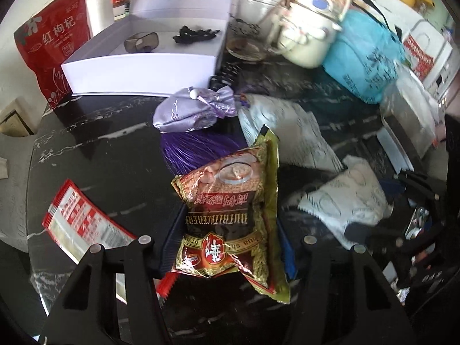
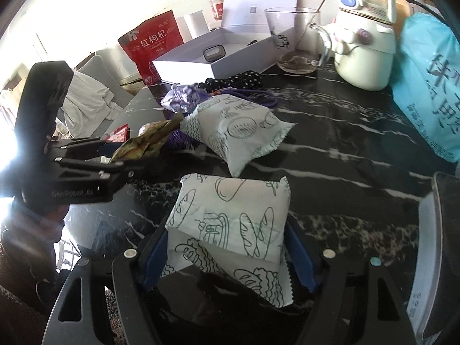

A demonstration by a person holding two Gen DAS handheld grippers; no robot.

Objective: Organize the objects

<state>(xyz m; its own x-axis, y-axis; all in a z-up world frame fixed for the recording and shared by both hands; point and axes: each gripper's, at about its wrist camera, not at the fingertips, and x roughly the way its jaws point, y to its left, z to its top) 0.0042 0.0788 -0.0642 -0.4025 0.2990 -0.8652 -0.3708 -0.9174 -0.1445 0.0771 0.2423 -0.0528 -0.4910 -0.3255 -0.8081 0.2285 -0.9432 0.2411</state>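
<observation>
My left gripper [image 1: 228, 247] is shut on a gold and red cereal packet [image 1: 230, 212] and holds it above the black marble table [image 1: 109, 149]. In the right wrist view the left gripper [image 2: 126, 159] shows at the left with the crumpled packet [image 2: 152, 141] in it. My right gripper [image 2: 227, 247] is shut on a white bread-print packet [image 2: 230, 221]. A second bread-print packet [image 2: 238, 126] lies on the table ahead. An open white box [image 1: 143, 69] stands at the back left; it also shows in the right wrist view [image 2: 184, 67].
A lilac satin pouch [image 1: 192, 109] with a purple tassel lies before the box. A red goji bag [image 1: 54, 46], glass jug [image 1: 250, 26], cream kettle [image 1: 310, 28] and blue plastic bag [image 1: 365, 57] line the back. Red sachets [image 1: 83, 224] lie front left.
</observation>
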